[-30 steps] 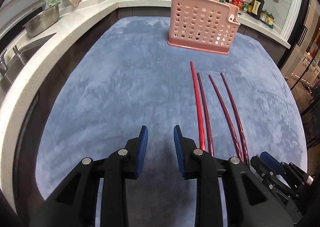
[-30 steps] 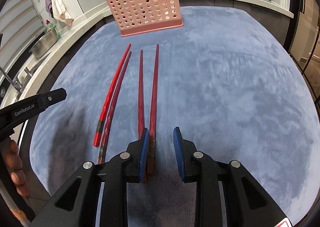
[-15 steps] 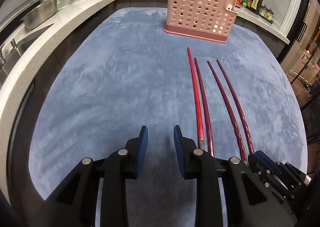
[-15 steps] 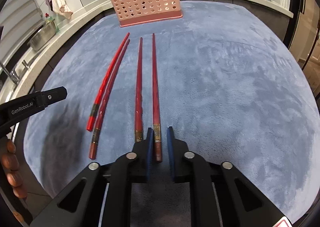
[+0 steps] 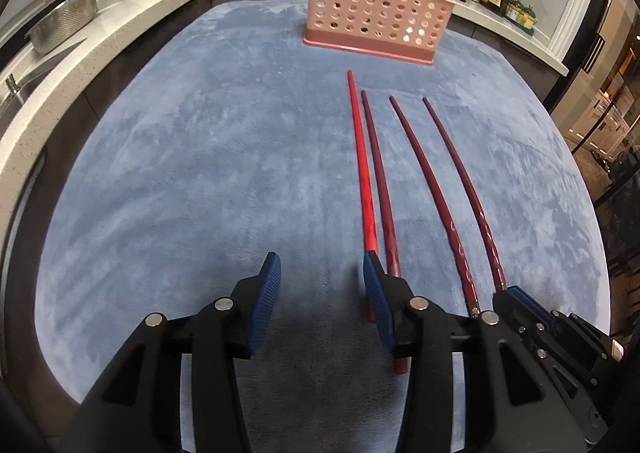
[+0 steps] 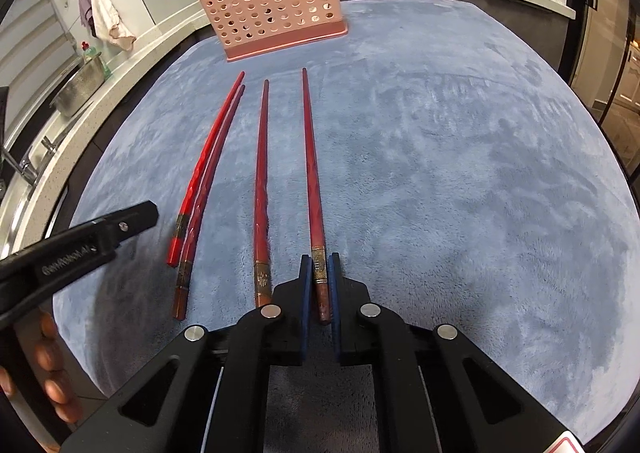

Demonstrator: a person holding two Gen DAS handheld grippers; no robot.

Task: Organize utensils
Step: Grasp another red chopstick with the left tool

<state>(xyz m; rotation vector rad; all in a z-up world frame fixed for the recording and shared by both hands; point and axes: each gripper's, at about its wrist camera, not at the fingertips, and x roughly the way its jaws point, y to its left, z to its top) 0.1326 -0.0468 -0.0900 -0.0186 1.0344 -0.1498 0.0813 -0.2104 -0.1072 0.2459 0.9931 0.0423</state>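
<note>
right gripper (image 6: pixel 320 285): pads pressed on the thick end of the rightmost chopstick (image 6: pixel 311 173), lying on the blue mat (image 6: pixel 460 173) | left gripper (image 5: pixel 320 293): jaws opening, nothing between them; bright red chopstick (image 5: pixel 363 173) just beside its right pad | pink basket (image 6: pixel 276 9): upright beyond the four chopsticks' tips

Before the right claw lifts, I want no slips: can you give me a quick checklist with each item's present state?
1. Right claw shut on the rightmost chopstick: ok.
2. Grip sits at the thick end: ok.
3. Neighbouring chopstick lies apart from the held one: ok.
4. Left claw off the chopsticks: not ok; it is opening with its right pad at the bright red chopstick.
5. Pink holder upright: ok.
6. Free slot in the holder: cannot tell.
</note>
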